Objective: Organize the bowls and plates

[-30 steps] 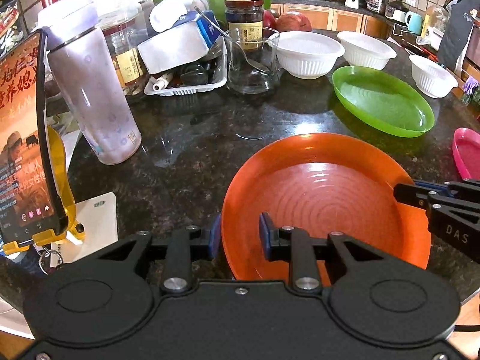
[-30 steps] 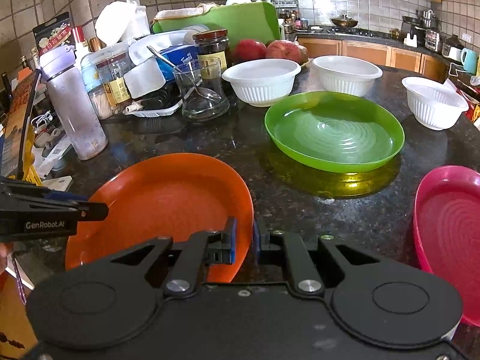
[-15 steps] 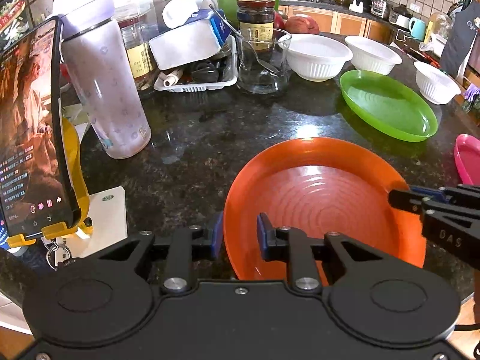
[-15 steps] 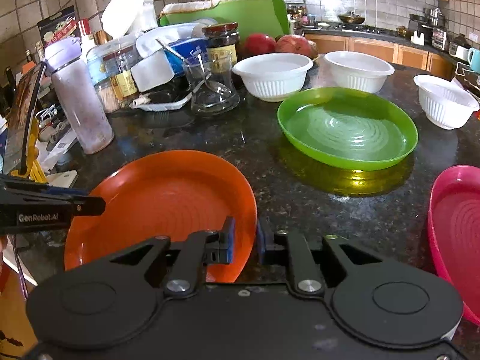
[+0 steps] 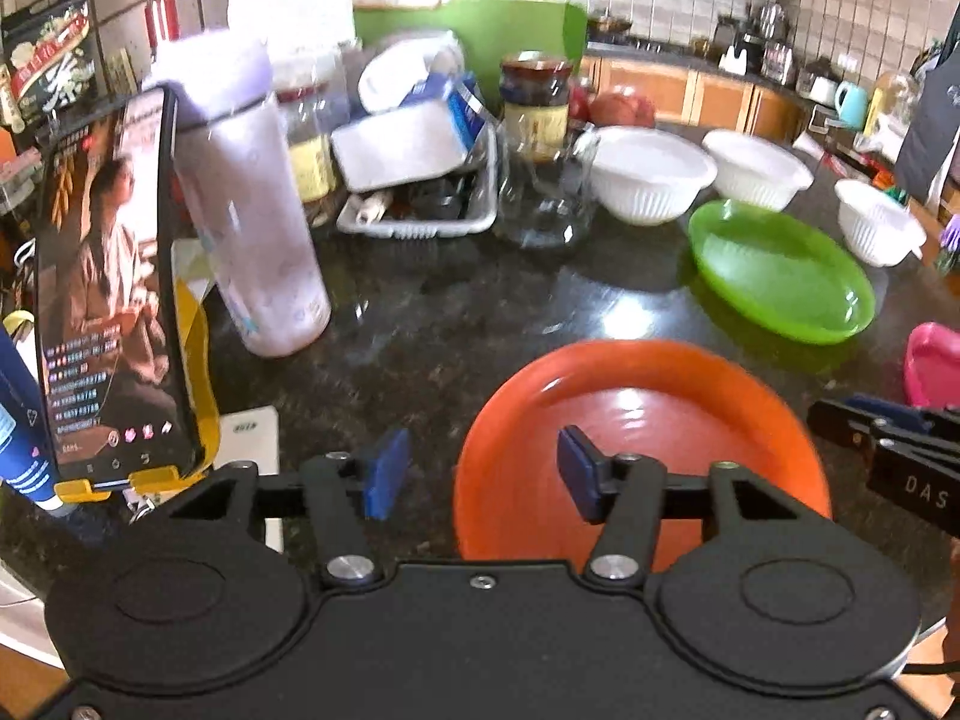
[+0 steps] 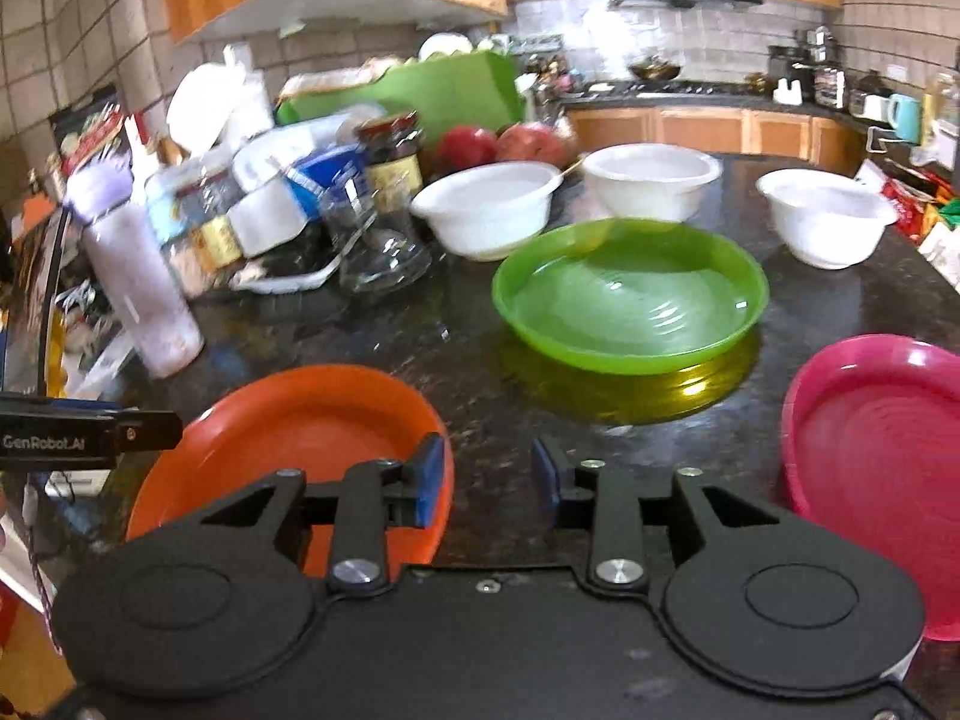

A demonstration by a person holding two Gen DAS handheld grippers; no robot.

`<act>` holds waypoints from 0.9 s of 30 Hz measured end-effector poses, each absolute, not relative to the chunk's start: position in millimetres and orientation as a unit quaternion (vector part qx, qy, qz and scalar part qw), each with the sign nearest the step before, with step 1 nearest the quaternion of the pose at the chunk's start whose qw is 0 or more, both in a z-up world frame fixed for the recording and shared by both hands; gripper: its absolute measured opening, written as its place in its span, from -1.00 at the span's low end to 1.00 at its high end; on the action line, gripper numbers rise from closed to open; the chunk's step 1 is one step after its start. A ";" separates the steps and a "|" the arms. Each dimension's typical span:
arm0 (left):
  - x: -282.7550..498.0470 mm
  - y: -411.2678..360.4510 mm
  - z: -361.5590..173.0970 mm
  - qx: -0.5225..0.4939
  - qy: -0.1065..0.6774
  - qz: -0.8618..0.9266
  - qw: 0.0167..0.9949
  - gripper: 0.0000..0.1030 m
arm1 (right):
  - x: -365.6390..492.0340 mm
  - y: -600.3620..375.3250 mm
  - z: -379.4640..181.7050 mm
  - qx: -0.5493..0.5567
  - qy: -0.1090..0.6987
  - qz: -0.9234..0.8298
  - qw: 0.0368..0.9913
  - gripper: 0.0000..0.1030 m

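An orange plate (image 5: 648,420) lies flat on the dark counter just ahead of both grippers. My left gripper (image 5: 480,471) straddles its left rim; the jaws are opening and neither pad presses the rim. My right gripper (image 6: 487,480) is at the plate's (image 6: 300,420) right rim, jaws also opening, with the left pad over the rim and the right pad clear of it. Farther back sit a green plate (image 6: 630,306), a pink plate (image 6: 882,438) at the right, and three white bowls (image 6: 486,210) (image 6: 651,180) (image 6: 825,216).
A phone on a yellow stand (image 5: 108,300) and a tall purple bottle (image 5: 252,228) stand at the left. Behind them are a tray of clutter (image 5: 420,192), a glass jar (image 5: 546,204), a dark jar (image 5: 534,102) and a green board (image 5: 468,42). The counter's front edge is under the grippers.
Both grippers were shut on the orange plate's rim, one on each side; now their jaws have parted and let it go. Both views have tipped up slightly.
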State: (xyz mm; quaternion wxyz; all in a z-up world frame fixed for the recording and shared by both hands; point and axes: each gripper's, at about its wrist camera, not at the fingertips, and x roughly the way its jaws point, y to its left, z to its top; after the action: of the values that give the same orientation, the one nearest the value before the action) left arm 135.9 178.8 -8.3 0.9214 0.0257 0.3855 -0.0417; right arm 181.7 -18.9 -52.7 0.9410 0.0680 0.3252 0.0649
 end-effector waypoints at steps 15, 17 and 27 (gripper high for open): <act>133.5 48.4 12.3 0.036 0.362 -0.100 0.926 0.30 | 141.0 -161.9 -25.0 0.069 0.267 -0.031 0.961 -0.19; 132.8 24.0 10.7 0.045 0.362 -0.106 0.925 0.30 | 139.6 -183.8 -25.1 0.069 0.269 -0.042 0.960 -0.19; 135.6 -63.3 -6.4 0.068 0.383 -0.133 0.912 0.28 | 134.8 -273.0 -39.8 0.075 0.287 -0.054 0.953 -0.19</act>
State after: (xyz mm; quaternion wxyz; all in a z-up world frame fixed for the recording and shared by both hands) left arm 135.6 -63.3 -6.4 0.9117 0.0675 0.3829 -0.1330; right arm 134.8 -273.0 -39.8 0.9534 0.0751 0.2872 -0.0538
